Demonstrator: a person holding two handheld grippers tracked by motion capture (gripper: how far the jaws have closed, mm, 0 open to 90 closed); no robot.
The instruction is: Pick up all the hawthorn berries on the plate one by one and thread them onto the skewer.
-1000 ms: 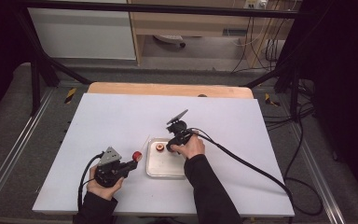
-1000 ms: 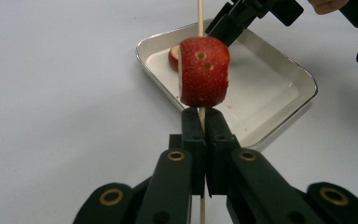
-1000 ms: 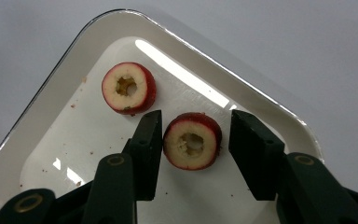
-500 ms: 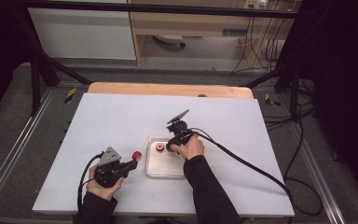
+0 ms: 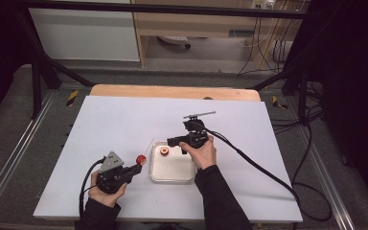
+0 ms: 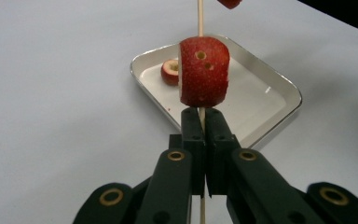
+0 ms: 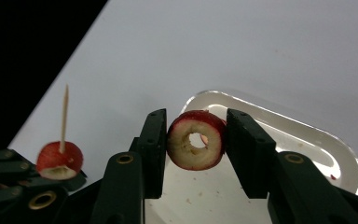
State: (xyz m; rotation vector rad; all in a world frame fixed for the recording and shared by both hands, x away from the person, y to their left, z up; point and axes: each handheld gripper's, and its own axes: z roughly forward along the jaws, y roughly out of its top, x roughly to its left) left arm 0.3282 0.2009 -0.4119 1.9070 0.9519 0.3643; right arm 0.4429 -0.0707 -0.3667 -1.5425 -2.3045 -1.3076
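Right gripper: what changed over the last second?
Right gripper has lifted slightly off the tray, its fingers having closed further on the cored fruit ring. Left gripper stayed put, shut on the skewer with its fruit piece.

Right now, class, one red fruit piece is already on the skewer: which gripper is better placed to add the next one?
The right gripper. It is shut on a cored fruit ring above the tray, while the left gripper is shut on the skewer under the threaded piece.
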